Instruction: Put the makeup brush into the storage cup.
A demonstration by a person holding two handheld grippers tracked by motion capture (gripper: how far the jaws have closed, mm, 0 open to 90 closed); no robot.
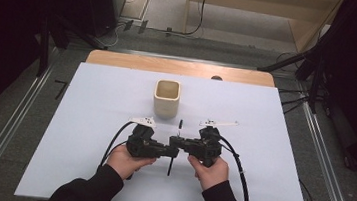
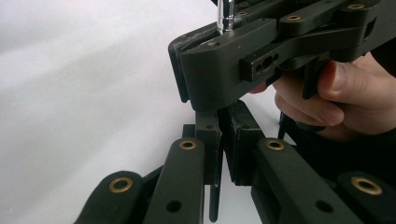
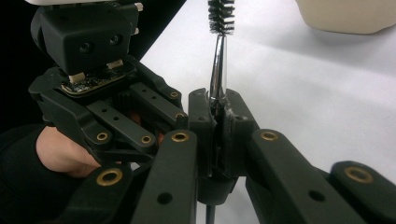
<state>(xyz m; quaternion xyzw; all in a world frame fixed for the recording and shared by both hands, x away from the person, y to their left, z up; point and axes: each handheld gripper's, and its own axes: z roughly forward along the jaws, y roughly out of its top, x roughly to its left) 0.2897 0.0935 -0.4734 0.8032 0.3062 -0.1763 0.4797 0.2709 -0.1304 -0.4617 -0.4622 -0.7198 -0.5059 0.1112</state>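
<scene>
My right gripper (image 3: 218, 135) is clamped tight on a thin bottle brush (image 3: 217, 70), its metal stem rising straight from between my pads and the black bristles pointing away toward the beige cup (image 1: 166, 98) beyond. My left gripper (image 2: 223, 140), just beside and tip to tip with the right, is closed on the brush's dark lower handle.

The tabletop (image 1: 87, 136) was brightly and evenly lit from above, its surroundings dark; shadows stayed soft. In both gripper views the near black linkages appeared slightly blurred, the white surface washed out.
</scene>
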